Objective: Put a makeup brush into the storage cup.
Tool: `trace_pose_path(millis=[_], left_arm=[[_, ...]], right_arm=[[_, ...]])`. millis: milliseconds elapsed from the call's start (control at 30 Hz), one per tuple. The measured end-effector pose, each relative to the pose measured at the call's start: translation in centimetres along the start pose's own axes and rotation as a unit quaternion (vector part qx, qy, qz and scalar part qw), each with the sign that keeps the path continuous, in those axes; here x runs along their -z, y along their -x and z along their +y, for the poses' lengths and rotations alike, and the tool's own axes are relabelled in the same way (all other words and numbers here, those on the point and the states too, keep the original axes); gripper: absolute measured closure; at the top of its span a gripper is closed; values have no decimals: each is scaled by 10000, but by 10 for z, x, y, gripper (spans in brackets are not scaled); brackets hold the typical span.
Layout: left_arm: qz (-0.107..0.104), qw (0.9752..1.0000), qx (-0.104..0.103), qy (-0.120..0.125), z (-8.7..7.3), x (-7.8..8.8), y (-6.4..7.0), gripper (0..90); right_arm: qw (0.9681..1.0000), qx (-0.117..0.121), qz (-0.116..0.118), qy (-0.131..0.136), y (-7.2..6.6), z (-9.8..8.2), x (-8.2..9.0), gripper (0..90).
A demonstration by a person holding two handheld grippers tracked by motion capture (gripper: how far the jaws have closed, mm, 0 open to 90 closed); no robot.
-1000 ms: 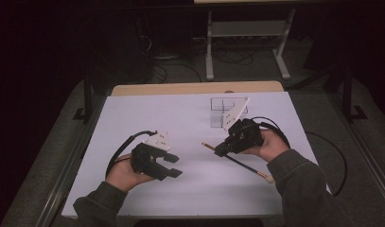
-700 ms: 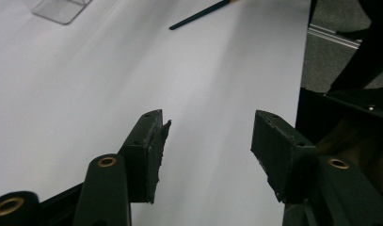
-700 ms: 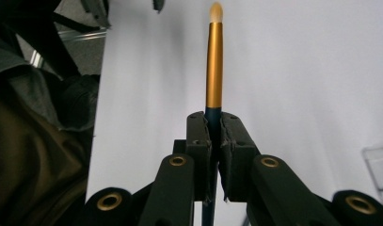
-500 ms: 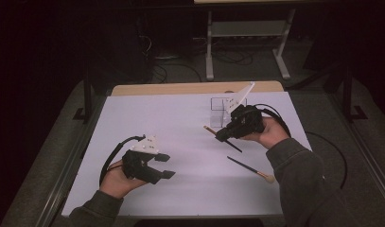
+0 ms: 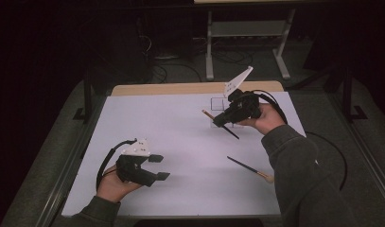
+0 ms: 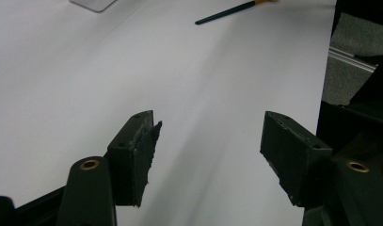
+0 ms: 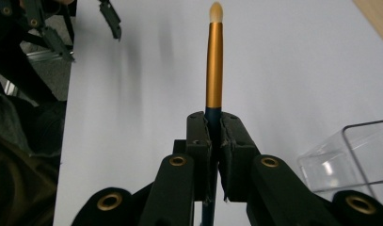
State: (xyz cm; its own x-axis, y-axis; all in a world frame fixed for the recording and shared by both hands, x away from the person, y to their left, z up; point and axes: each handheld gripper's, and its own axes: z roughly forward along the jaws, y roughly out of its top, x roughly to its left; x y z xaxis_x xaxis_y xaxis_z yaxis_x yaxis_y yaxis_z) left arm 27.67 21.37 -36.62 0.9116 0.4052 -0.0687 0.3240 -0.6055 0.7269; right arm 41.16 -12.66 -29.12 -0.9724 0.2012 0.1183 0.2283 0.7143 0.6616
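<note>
White surface (image 5: 180, 137): it is carrying the brushes and a clear box (image 7: 354, 155).
Right hand-held gripper (image 5: 220, 121): its jaws are squeezing tight on a gold brush (image 7: 214, 61), lifting it near the box.
Left hand-held gripper (image 5: 158, 166): its jaws have just been opening and are holding nothing.
Still waiting: another brush (image 5: 249, 169) is lying on the surface.
Job: about half done, I think.

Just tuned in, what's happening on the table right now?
The right gripper is shut on a brush, held above the white table near the clear box. A second brush lies on the table nearer the person. The left gripper hangs low over the table, its jaws just opened, nothing between them.
</note>
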Motion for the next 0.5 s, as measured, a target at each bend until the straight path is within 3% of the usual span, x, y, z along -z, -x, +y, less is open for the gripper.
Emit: trace_pose_path(millis=[300,500], left_arm=[[86,9996,252,36,-13,-10,-4,312],[51,9996,285,17,-18,-10,-8,295]], right_arm=[[9998,58,-127,132,21,12,-1,825],[9996,-39,-182,202,34,17,-2,825]])
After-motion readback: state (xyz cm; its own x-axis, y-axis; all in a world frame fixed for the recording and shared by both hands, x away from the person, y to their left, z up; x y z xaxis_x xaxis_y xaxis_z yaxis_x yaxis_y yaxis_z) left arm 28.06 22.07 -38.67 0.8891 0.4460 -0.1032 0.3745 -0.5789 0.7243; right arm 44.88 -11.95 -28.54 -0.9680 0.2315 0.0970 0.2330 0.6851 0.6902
